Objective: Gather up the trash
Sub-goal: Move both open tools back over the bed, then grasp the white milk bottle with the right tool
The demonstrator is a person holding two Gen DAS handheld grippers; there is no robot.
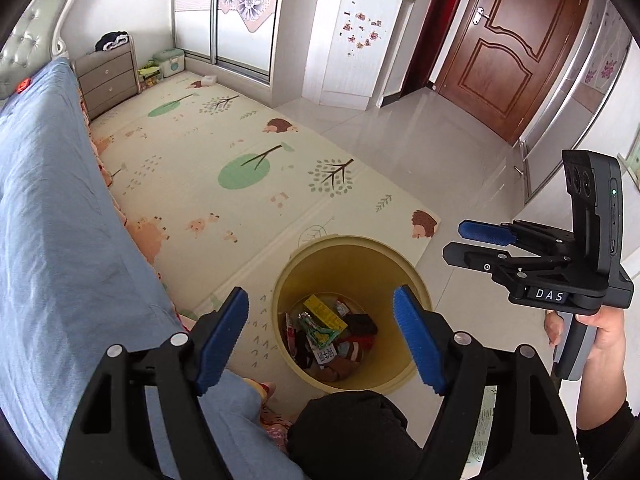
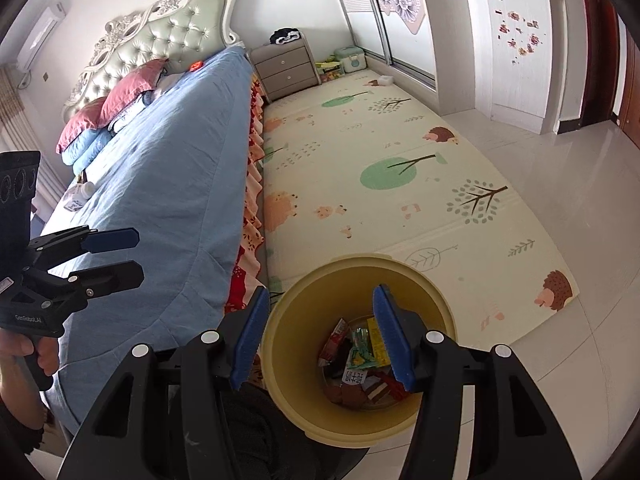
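A yellow waste bin [image 1: 352, 268] stands on the floor at the corner of the play mat, beside the bed. Several wrappers and packets [image 1: 332, 332] lie in its bottom. My left gripper [image 1: 320, 340] hangs over the bin's mouth, open, with nothing between its blue pads. My right gripper [image 2: 320, 340] is also above the bin [image 2: 340, 292], open and empty, over the wrappers [image 2: 360, 364]. Each gripper shows from the side in the other's view: the right gripper [image 1: 460, 242], the left gripper [image 2: 138, 256]. A small white bottle and packet [image 2: 78, 196] lie on the bed.
A bed with a blue cover [image 2: 168, 184] runs along the left. The patterned play mat [image 1: 224, 160] covers the floor beyond the bin, then glossy tiles [image 1: 440, 152]. A grey nightstand [image 1: 106, 78], white cabinet [image 1: 352, 40] and brown door [image 1: 516, 40] stand farther off. Black fabric [image 1: 348, 420] sits beside the bin.
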